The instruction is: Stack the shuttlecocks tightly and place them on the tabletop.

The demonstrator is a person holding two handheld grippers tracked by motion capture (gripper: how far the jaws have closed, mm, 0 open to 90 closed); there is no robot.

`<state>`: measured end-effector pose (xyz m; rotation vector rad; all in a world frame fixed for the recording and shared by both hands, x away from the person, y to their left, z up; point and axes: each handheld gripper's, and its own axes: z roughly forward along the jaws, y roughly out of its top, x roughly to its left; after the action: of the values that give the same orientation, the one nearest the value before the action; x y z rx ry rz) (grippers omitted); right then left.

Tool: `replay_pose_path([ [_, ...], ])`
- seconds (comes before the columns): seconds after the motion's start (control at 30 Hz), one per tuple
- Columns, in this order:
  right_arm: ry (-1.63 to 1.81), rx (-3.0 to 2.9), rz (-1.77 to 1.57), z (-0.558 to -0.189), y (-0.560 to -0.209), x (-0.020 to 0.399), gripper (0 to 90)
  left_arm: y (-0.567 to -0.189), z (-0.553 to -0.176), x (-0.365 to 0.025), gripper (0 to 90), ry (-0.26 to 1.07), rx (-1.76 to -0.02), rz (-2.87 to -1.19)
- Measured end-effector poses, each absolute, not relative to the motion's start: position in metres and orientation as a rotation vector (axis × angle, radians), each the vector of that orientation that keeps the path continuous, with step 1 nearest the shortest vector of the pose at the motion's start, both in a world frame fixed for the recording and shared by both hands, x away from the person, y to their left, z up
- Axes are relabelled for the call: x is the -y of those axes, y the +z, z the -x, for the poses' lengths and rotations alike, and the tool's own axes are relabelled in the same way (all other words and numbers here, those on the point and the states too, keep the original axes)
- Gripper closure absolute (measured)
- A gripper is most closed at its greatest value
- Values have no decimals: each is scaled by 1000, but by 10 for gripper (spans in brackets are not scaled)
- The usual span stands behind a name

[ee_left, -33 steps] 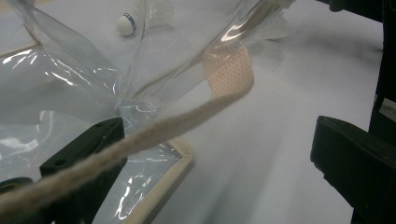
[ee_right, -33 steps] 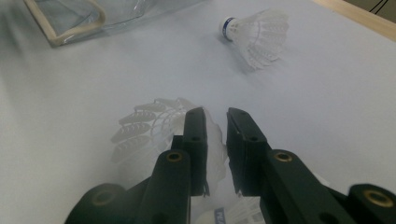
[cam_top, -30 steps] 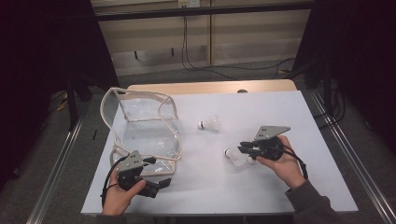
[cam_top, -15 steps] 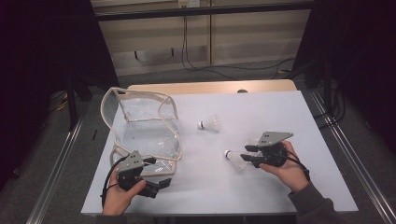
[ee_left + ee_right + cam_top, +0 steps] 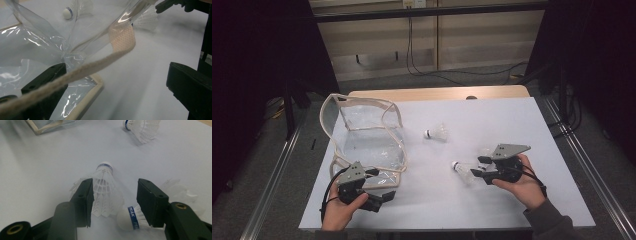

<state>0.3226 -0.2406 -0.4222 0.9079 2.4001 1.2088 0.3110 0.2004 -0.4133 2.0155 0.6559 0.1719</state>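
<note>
- Between the jaws of the right tool (image 5: pixel 113 200) lay one shuttlecock (image 5: pixel 106 192) on the bench (image 5: pixel 492 115), skirt towards the hand, cork pointing away along the jaws
- That tool stood about half open and its jaws had just been opening; the left pad was at the feathers, the right pad stood clear, so nothing was gripped
- A second shuttlecock (image 5: pixel 130 218) lay crosswise just under the right jaw, cork close to the first one's skirt
- A far shuttlecock (image 5: pixel 437 133) lay well apart, between the right tool and the bag (image 5: pixel 367 140)
- Count: three shuttlecocks that I could make out, one clear bag, two tools
- The bag lay at the left of the bench, so from the right tool it lay the way the first cork pointed
- The left tool (image 5: pixel 382 196) sat at the bag's near edge, jaws wide, the bag's strap (image 5: pixel 82 71) lying across one jaw and not pinched
- Judgement: the right hand was much the nearer to all three shuttlecocks; a fresh grip would call for closing across the skirt
</note>
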Motion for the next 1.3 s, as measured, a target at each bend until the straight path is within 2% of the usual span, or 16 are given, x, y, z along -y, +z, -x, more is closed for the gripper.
replay_pose_path([
  [0.17,1235,-2373,-943,-319,-420,245,406,-413,-311,-200,36,173,-656,-2016],
  [0.5,1266,-2372,-957,-311,-420,249,344,-413,-311,-200,35,173,-657,-2014],
  [1.3,1294,-2395,-954,-301,-425,235,252,-413,-311,-200,35,175,-658,-2017],
])
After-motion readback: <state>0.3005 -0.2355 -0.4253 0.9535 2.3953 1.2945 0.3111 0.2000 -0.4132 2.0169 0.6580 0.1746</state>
